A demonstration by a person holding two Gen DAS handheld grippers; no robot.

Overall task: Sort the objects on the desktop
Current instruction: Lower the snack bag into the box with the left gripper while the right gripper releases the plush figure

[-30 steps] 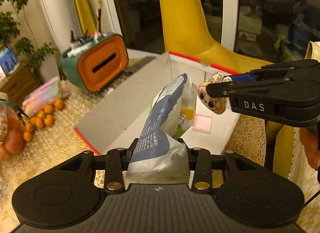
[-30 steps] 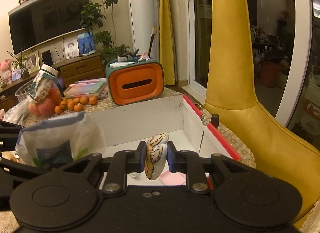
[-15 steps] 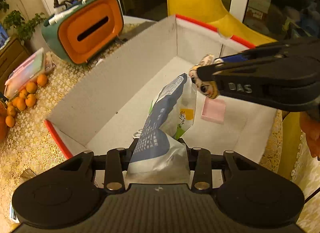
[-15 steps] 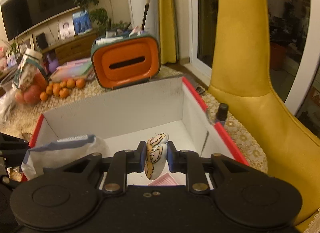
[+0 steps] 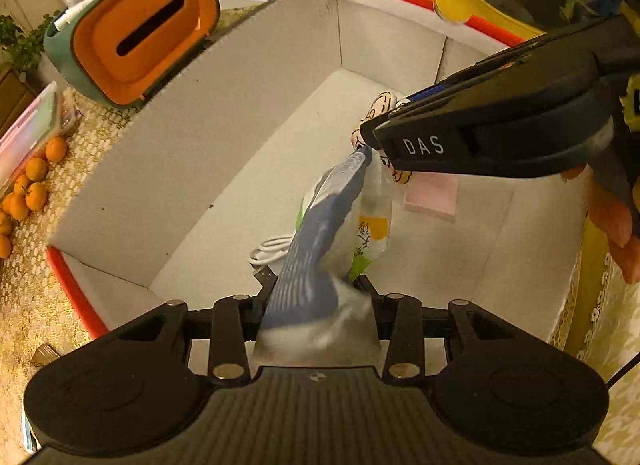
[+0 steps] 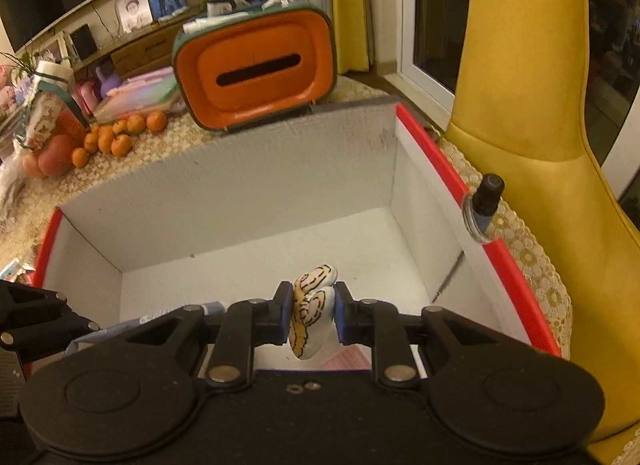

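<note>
Lace-covered tabletop, with both grippers poised over the open white box (image 6: 224,193).
Left gripper (image 5: 316,297) has its jaws part-open and clamped on a blue-and-clear snack bag (image 5: 320,241); right gripper (image 6: 311,311) is closed tight on a small cartoon figure (image 6: 312,305). Both items hang inside the box walls. Best to lower each onto bare floor, clear of the pink notepad (image 5: 432,195) and white cable (image 5: 272,249), then release.
</note>
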